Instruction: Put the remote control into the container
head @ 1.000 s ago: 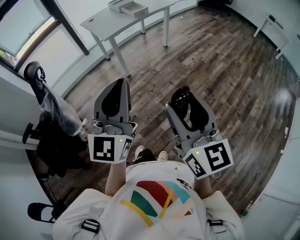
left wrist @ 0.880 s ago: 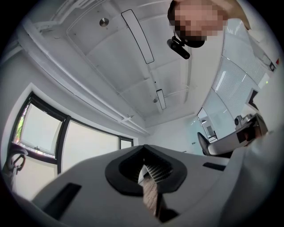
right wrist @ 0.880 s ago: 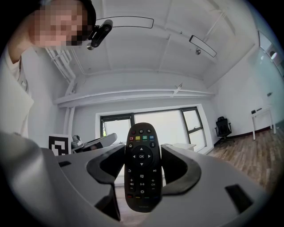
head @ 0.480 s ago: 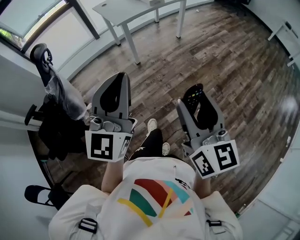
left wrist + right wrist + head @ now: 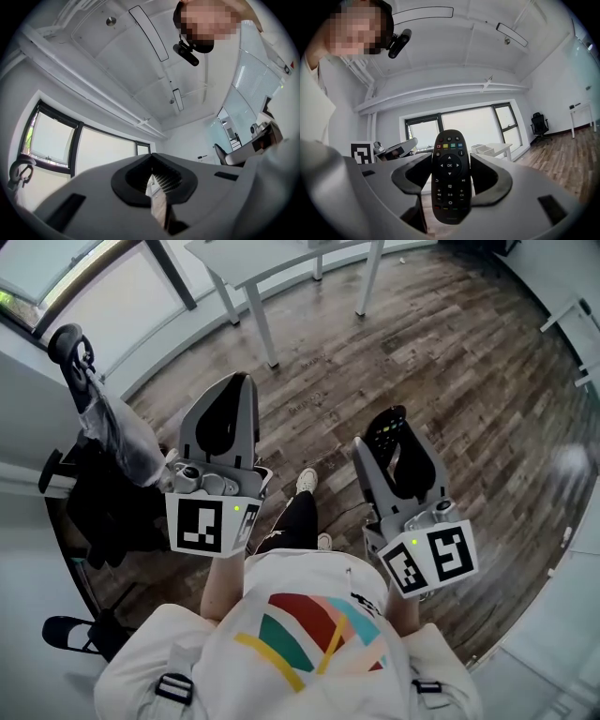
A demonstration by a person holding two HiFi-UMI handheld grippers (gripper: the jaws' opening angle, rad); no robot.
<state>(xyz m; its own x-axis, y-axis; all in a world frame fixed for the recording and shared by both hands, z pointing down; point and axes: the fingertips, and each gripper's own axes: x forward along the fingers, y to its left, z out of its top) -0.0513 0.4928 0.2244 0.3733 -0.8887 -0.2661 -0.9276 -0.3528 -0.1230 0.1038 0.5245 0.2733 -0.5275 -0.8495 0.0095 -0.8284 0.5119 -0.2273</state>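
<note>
**A:** Status entry. Where do we have the remote control point(image 5: 450, 180)?

**B:** In the right gripper point(image 5: 397, 448). Its fingers point(image 5: 488, 177) are clamped on the two long edges of the remote. It stands upright between them, buttons facing the camera, top end proud of the fingertips. We log the pickup as done.

**A:** And the left gripper point(image 5: 152, 164)?

**B:** Clenched on nothing. Its fingers point(image 5: 132, 180) meet at the tips and only the room shows through the slit. In the head view both grippers are held out in front of the body over bare floor point(image 5: 450, 362), side by side and not touching.

**A:** Do we have the container in sight?

**B:** The right gripper view shows a white open box point(image 5: 483, 149) on a white surface point(image 5: 504, 147) by the window, just right of the remote and well beyond it. We take that box to be the container; no other candidate shows. The head view catches only the near edge and legs of that surface at the top of the frame, and the box is out of it.

**A:** So what remains?

**B:** By our reading: walk over, bring the remote above the box, lower it in, release. The placing is not begun. We put the task at carry stage, perhaps a third through.
</note>
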